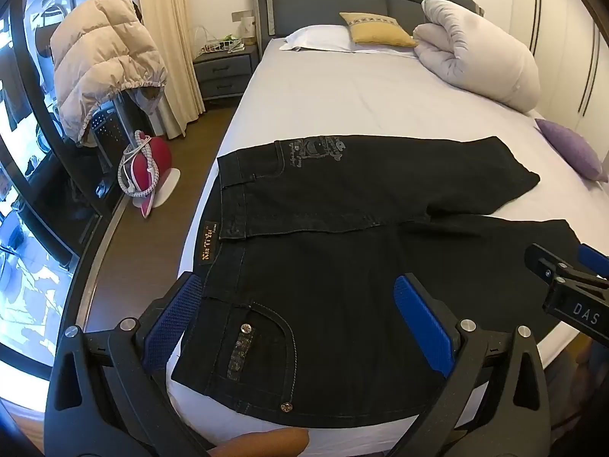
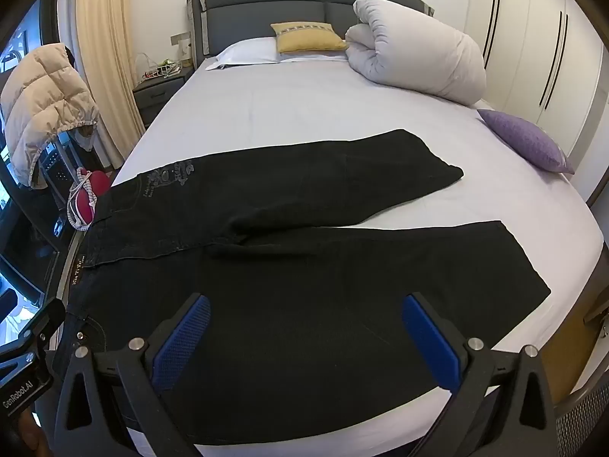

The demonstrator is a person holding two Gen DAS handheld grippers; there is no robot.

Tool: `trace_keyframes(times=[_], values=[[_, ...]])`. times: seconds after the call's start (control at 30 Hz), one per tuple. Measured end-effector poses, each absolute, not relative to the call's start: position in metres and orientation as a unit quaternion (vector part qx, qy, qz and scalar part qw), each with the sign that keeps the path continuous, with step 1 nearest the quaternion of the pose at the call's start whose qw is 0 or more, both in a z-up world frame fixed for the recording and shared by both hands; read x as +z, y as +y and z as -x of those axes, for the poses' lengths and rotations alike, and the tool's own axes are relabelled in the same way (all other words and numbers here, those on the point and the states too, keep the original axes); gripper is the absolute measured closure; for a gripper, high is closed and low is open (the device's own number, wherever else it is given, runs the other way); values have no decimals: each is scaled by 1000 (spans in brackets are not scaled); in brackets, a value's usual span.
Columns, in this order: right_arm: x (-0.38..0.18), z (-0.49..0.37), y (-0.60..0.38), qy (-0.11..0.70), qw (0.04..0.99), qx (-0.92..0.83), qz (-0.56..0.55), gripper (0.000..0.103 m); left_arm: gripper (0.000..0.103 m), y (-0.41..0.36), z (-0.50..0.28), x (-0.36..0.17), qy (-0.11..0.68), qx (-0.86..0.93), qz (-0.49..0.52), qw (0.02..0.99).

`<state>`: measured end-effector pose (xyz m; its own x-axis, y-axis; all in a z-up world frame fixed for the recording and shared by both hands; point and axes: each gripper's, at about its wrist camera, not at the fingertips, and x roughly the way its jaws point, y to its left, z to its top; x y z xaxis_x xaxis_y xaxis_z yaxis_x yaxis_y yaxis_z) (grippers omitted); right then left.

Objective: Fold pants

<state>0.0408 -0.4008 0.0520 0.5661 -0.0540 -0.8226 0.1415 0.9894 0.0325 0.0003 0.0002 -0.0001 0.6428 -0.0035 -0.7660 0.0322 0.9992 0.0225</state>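
Black jeans [image 1: 342, 221] [image 2: 304, 251] lie flat across the foot of the bed [image 1: 361, 91], waistband at the left, both legs spread to the right. My left gripper [image 1: 300, 301] hangs open above the waistband and front pocket, blue pads wide apart, nothing between them. My right gripper [image 2: 304, 316] is open too, hovering over the near leg around the thigh. The right gripper's tip [image 1: 563, 278] shows at the right edge of the left wrist view. The left gripper's body [image 2: 26, 354] shows at the left edge of the right wrist view.
A rolled white duvet [image 2: 415, 49], a yellow cushion [image 2: 308, 36] and a white pillow [image 2: 247, 51] sit at the headboard. A purple cushion [image 2: 529, 141] lies at the bed's right edge. Left of the bed: a nightstand [image 1: 224, 72], a puffer jacket [image 1: 102, 61], a red stand [image 1: 152, 163].
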Motion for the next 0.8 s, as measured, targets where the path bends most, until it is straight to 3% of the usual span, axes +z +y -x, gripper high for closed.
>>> trace_keyframes(times=[0.8], values=[[51,-40,-401,463,883,-56,-46,0,0,1,0,0,422,-10,-22,906]])
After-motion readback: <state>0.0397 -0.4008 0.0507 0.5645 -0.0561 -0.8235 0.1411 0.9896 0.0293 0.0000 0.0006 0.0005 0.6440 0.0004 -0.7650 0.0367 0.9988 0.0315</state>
